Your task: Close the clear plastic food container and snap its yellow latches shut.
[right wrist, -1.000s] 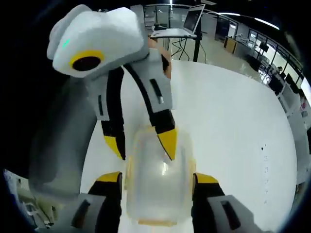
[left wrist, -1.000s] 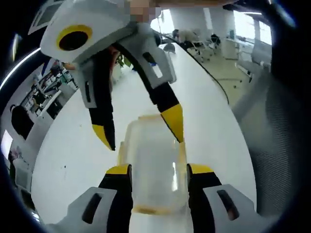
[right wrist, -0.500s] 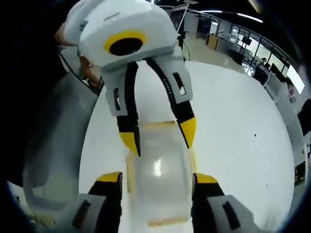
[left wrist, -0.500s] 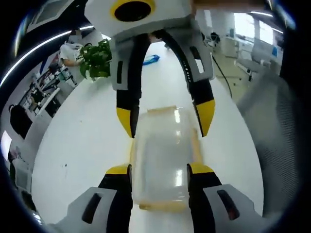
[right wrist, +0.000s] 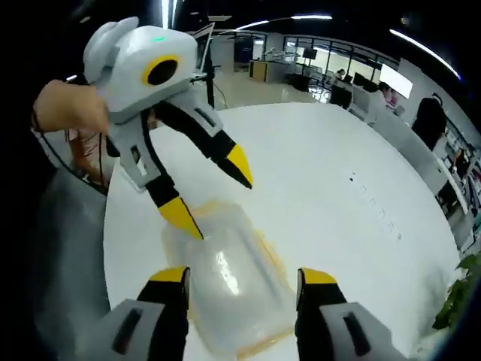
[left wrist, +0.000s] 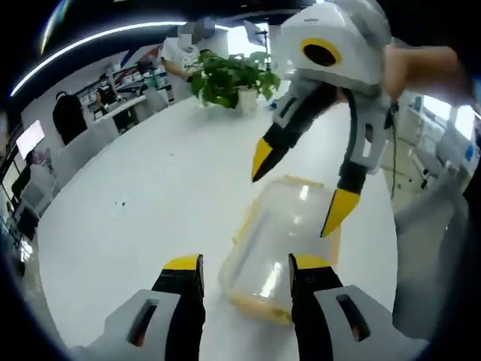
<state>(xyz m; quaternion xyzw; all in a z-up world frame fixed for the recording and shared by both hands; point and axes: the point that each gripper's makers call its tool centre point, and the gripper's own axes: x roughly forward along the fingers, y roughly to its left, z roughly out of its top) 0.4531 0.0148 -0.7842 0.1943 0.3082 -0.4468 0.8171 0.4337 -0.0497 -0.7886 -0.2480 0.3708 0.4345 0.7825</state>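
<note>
Left tool [left wrist: 245, 272]: jaws spread wide, nothing pinched. In the left gripper view the near end of the clear container [left wrist: 285, 237] lies between and just ahead of the yellow tips; contact cannot be confirmed.

Right tool [right wrist: 244, 282]: jaws likewise spread, empty. In the right gripper view its tips flank the container [right wrist: 229, 282] at the opposite end. Seen from the left gripper view, the right tool [left wrist: 299, 188] hangs above the far end, one tip over the lid, the other beside the far corner; whether it touches cannot be told.

Container: lies flat on the white bench [left wrist: 150, 195], lid apparently seated on the base. Yellow latches [left wrist: 259, 308] show as pale yellow strips along the edges; whether any is snapped down cannot be read through the blur.

Handling judgement: thin clear plastic, light, and appears empty, so it should slide readily on the smooth bench under any sideways push. Walls and lid will flex; the surface is glossy and likely slippery to hard tips. Best purchase is at the latches themselves, pressing each flap down against the rim while the other tool steadies the opposite end. Pressing the lid's centre risks bowing it off its seat.

Surroundings: a potted plant [left wrist: 229, 75] stands on the far bench; people are in the background.
</note>
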